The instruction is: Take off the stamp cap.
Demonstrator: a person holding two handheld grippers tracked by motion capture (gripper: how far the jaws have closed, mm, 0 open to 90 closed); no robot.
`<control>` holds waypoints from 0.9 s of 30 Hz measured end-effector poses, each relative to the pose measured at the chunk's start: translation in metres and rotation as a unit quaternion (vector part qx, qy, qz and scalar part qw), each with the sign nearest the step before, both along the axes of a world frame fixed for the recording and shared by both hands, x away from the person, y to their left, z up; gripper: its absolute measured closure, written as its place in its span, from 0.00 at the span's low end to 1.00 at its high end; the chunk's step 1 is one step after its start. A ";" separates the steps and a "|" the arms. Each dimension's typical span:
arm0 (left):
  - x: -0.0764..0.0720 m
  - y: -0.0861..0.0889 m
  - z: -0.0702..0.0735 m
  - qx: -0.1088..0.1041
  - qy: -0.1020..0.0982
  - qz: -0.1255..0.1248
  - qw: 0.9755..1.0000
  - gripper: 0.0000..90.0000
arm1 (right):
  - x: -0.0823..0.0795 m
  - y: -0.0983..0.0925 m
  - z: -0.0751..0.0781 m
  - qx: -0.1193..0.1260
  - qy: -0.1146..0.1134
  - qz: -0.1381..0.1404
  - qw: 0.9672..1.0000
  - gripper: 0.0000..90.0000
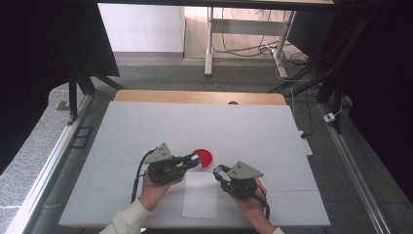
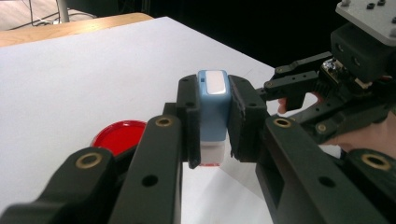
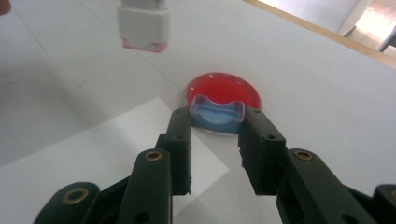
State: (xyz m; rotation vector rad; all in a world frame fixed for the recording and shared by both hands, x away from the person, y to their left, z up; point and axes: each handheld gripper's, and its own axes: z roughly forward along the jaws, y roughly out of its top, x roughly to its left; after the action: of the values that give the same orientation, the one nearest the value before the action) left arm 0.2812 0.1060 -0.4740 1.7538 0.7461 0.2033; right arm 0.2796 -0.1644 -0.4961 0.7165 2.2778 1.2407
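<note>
My left gripper (image 2: 215, 122) is shut on a light blue stamp (image 2: 213, 100) with a white base, held above the table. From the right gripper view the stamp's white base (image 3: 142, 21) hangs at the upper left with a red underside. My right gripper (image 3: 217, 125) is shut on a small blue cap (image 3: 217, 114), open side up. Beyond the cap a round red disc (image 3: 223, 88) lies on the table. In the high view the left gripper (image 1: 195, 160) reaches to the disc (image 1: 204, 157), and the right gripper (image 1: 219, 171) sits just right of it.
A white sheet of paper (image 1: 200, 196) lies near the table's front edge between my hands. The table (image 1: 195, 124) has a pale cover and a wooden far edge. Beyond it are a desk frame and cables on the floor.
</note>
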 end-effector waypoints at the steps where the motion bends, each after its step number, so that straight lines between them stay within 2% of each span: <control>1: 0.000 0.000 0.000 0.001 0.000 0.000 1.000 0.84 | 0.000 0.000 0.000 0.000 0.000 0.000 1.000 0.72; 11: 0.002 0.001 -0.003 0.004 0.007 -0.002 1.000 0.84 | 0.000 -0.031 -0.005 0.003 0.008 -0.015 1.000 0.72; 27: 0.004 0.002 -0.004 0.009 0.012 -0.005 1.000 0.84 | -0.001 -0.053 -0.005 0.011 0.010 -0.025 1.000 0.72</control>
State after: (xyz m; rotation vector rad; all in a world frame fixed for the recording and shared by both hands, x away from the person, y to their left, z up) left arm 0.2853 0.1083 -0.4781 1.7785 0.7547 0.1832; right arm 0.2791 -0.2175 -0.5009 0.7919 2.2518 1.2433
